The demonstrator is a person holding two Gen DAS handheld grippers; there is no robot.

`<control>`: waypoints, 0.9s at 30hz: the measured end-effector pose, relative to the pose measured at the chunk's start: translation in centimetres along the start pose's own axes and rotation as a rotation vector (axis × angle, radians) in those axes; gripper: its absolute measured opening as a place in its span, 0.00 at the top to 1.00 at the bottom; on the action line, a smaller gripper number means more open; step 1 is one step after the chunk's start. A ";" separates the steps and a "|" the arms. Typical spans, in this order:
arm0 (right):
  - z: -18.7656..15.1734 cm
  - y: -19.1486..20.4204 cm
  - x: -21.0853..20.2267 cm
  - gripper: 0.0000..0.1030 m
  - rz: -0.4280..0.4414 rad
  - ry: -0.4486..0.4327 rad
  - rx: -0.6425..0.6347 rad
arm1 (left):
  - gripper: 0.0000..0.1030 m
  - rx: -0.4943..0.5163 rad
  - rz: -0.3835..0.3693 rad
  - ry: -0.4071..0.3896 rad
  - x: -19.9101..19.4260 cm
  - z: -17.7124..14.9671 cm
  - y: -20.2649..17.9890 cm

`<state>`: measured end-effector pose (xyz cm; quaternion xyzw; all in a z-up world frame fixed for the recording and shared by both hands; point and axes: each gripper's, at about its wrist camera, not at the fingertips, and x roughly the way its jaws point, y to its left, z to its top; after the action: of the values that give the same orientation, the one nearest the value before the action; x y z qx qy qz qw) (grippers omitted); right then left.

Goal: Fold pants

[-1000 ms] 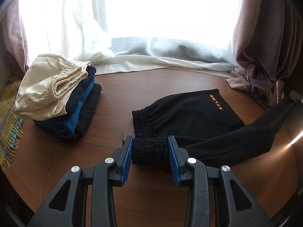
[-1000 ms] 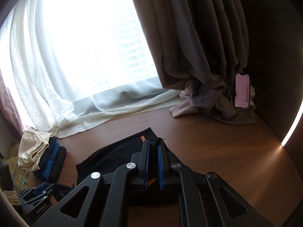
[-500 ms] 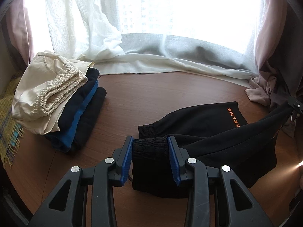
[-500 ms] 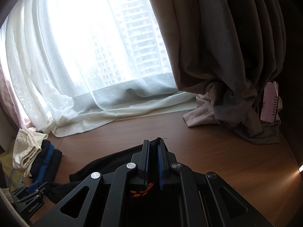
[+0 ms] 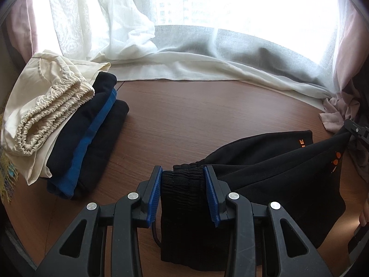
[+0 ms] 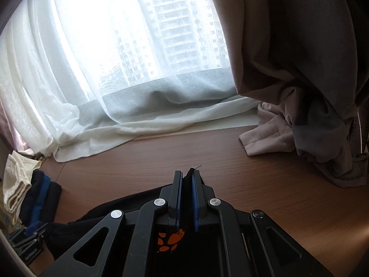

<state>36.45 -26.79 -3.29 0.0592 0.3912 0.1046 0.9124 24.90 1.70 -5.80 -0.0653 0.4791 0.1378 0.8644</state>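
The left gripper (image 5: pixel 182 185) at the bottom centre of its frame has its jaws pinching the ribbed cuff of the black pants (image 5: pixel 276 175), which hangs between the blue pads. From there the cloth stretches to the right edge, part of it lying on the wooden counter (image 5: pixel 196 115). The right gripper (image 6: pixel 187 198) at the bottom centre of its view has its jaws pressed nearly together on a thin fold of the pants (image 6: pixel 103 217). A stack of folded clothes (image 5: pixel 64 127) sits at centre left.
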 end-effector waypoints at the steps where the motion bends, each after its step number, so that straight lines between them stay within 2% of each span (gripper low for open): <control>1: 0.1 0.1 0.5 0.91 0.000 0.004 -0.004 | 0.65 -0.009 0.003 0.009 0.4 0.1 0.2; 5: 0.8 0.7 2.9 0.91 -0.004 0.017 -0.031 | 0.65 -0.026 0.017 0.034 1.9 0.4 0.5; 11: 1.8 0.9 6.5 0.91 -0.040 0.045 -0.032 | 0.61 -0.014 0.088 0.039 3.3 0.8 0.2; 15: 2.1 1.0 8.3 0.91 -0.044 0.091 -0.042 | 0.40 0.031 0.149 0.006 2.8 1.1 0.0; 16: 2.1 1.0 8.5 0.91 -0.042 0.106 -0.044 | 0.39 0.053 0.149 -0.010 2.4 1.1 0.0; 19: 1.7 1.5 8.1 0.86 -0.040 0.122 -0.064 | 0.38 0.150 0.099 -0.023 1.7 1.6 0.0; 20: 1.4 1.8 7.8 0.77 -0.034 0.132 -0.074 | 0.38 0.181 0.066 -0.021 1.5 1.7 0.1; 22: 1.0 2.7 7.3 0.67 -0.006 0.153 -0.119 | 0.38 0.237 0.009 -0.011 1.1 1.9 0.5; 24: 0.6 4.4 6.9 0.67 0.034 0.174 -0.206 | 0.38 0.290 -0.026 -0.001 0.6 2.0 0.6; 27: 0.3 7.3 6.5 0.67 0.164 0.215 -0.355 | 0.38 0.372 -0.055 0.005 0.0 2.0 0.3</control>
<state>39.98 -18.20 -6.21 -0.0824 0.4556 0.2514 0.8500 26.45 2.44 -4.74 0.0822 0.4965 0.0231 0.8638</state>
